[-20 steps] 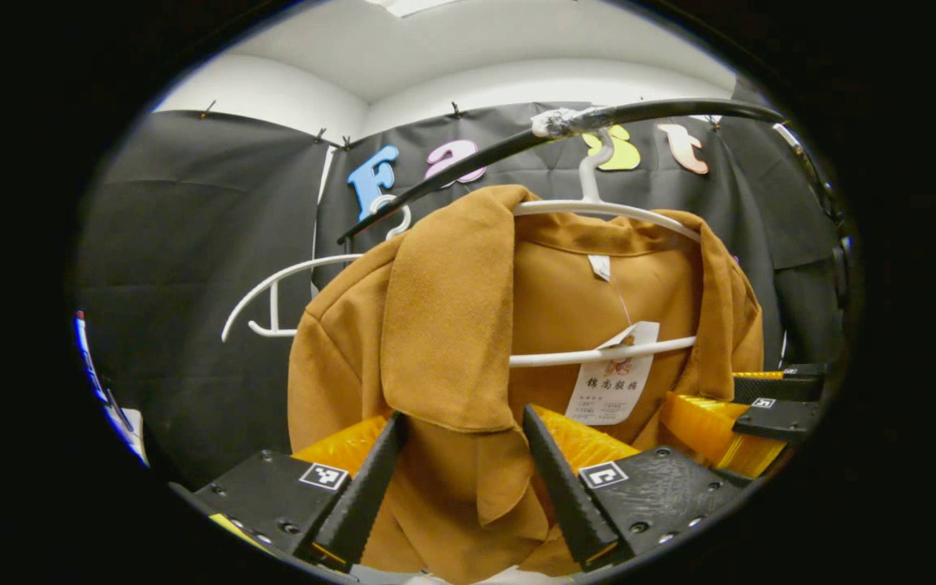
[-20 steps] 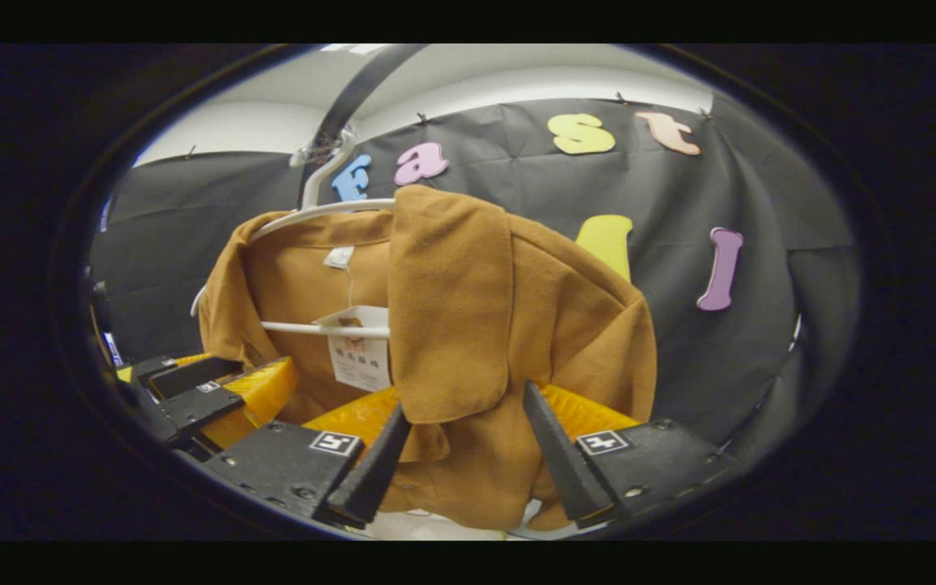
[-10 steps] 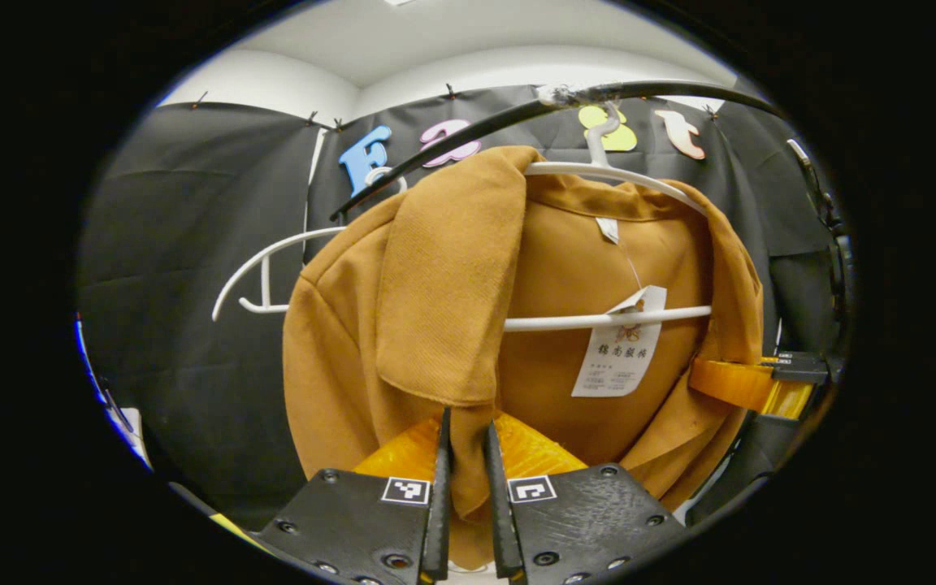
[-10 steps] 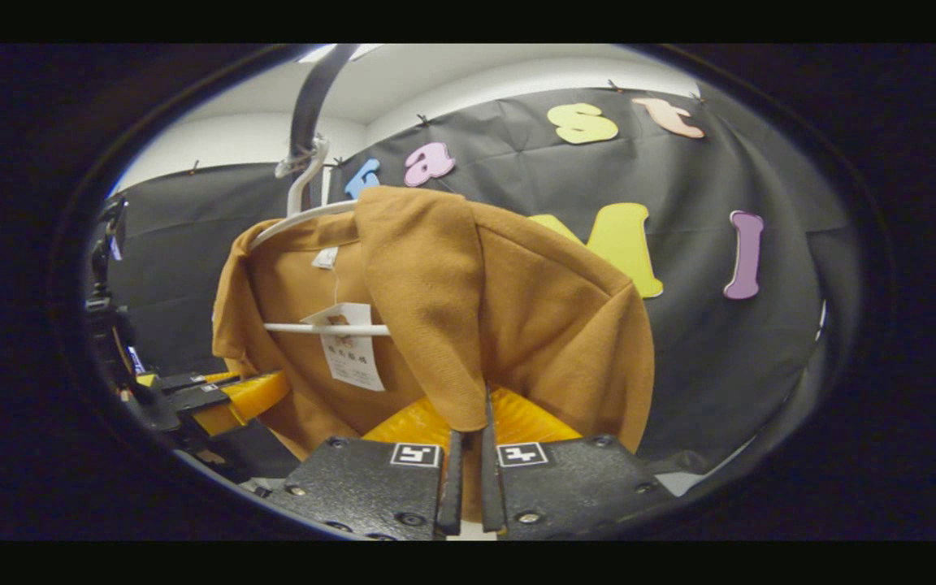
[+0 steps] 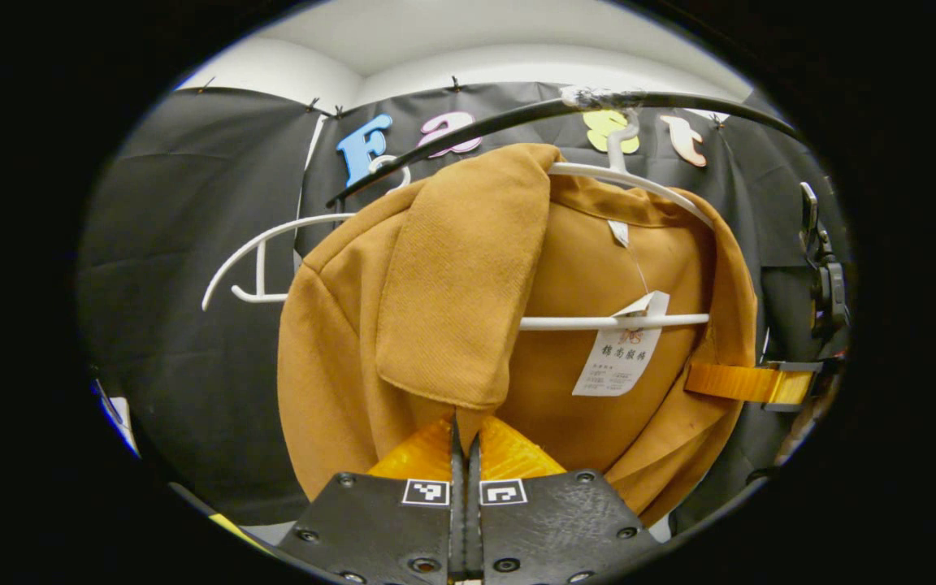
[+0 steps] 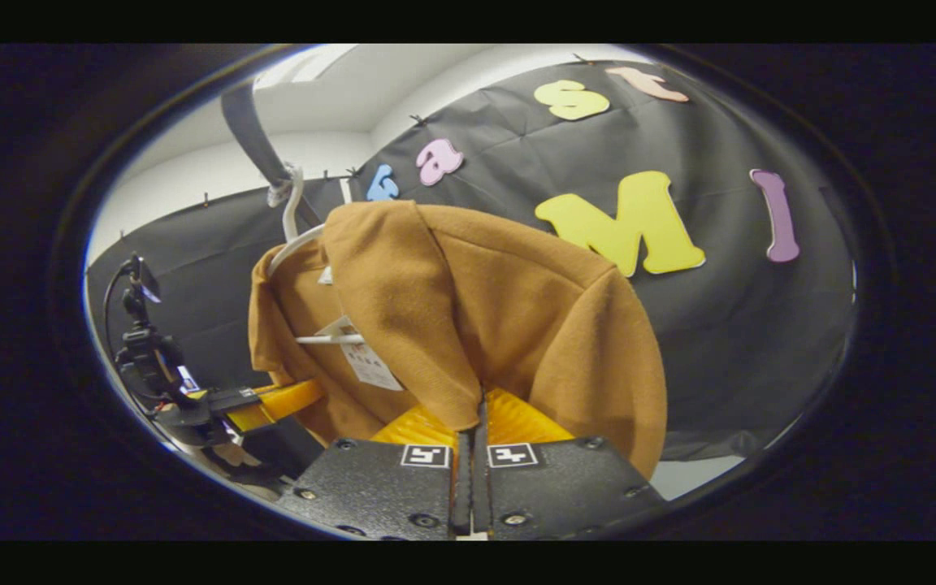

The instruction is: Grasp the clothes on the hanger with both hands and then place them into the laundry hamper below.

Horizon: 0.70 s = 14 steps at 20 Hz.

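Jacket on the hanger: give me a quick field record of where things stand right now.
jacket: brown jacket, draped on white hanger
hanger: hooked on black rail
left hand-held gripper: shut on jacket lapel edge
right hand-held gripper: shut on the other lapel edge
paper tag: hanging inside the collar
second hanger: bare, beside jacket

Even, bright light falls from overhead onto the brown woven jacket (image 5: 435, 276), sharp and glare-free; around the jacket, fisheye curvature bends everything, edges darkening.
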Available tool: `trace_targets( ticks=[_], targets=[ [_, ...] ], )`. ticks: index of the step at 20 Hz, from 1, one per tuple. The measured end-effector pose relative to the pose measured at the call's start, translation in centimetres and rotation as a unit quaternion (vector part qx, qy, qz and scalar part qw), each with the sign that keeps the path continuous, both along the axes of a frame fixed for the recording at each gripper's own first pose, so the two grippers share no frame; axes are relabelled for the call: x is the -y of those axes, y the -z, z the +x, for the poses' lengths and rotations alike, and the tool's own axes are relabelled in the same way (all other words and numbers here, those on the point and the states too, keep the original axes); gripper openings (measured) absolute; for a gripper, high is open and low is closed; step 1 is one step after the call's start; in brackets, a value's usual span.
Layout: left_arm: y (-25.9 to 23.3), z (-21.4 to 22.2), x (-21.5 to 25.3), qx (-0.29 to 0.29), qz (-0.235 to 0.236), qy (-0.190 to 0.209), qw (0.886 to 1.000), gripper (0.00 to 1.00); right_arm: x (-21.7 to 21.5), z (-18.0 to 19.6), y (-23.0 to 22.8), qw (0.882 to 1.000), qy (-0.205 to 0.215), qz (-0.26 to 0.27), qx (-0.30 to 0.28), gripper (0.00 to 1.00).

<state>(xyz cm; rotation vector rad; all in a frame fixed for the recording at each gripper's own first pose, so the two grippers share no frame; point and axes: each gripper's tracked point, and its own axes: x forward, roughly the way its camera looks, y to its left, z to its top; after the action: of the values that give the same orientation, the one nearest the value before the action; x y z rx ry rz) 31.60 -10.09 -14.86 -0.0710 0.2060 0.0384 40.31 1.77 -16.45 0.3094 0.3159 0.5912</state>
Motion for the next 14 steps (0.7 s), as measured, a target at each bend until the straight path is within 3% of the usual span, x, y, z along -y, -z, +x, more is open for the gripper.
trace_targets(
  ticks=[2,5,8,10,14],
  targets=[
    [-0.1,0.0,-0.2,0.000,-0.006,0.002,1.000,0.04,0.1,0.0,-0.1,0.999,-0.018,0.027,-0.010,0.04],
    [-0.9,-0.9,-1.0,0.006,-0.008,0.010,1.000,0.00,-0.3,-1.4,-1.3,0.993,-0.072,0.093,-0.023,0.05],
    [-2.3,-1.6,-1.8,0.017,-0.010,0.017,1.000,0.04,-0.6,-2.5,-3.2,0.986,-0.117,0.123,-0.006,0.04],
    [-3.2,-2.1,-2.6,0.022,-0.017,0.014,1.000,0.00,-0.6,-3.5,-4.8,0.978,-0.143,0.151,0.002,0.04],
    [-5.2,-2.2,-4.2,0.038,-0.045,0.004,0.998,0.03,-0.5,-4.8,-7.7,0.952,-0.196,0.234,-0.007,0.04]
  ],
)
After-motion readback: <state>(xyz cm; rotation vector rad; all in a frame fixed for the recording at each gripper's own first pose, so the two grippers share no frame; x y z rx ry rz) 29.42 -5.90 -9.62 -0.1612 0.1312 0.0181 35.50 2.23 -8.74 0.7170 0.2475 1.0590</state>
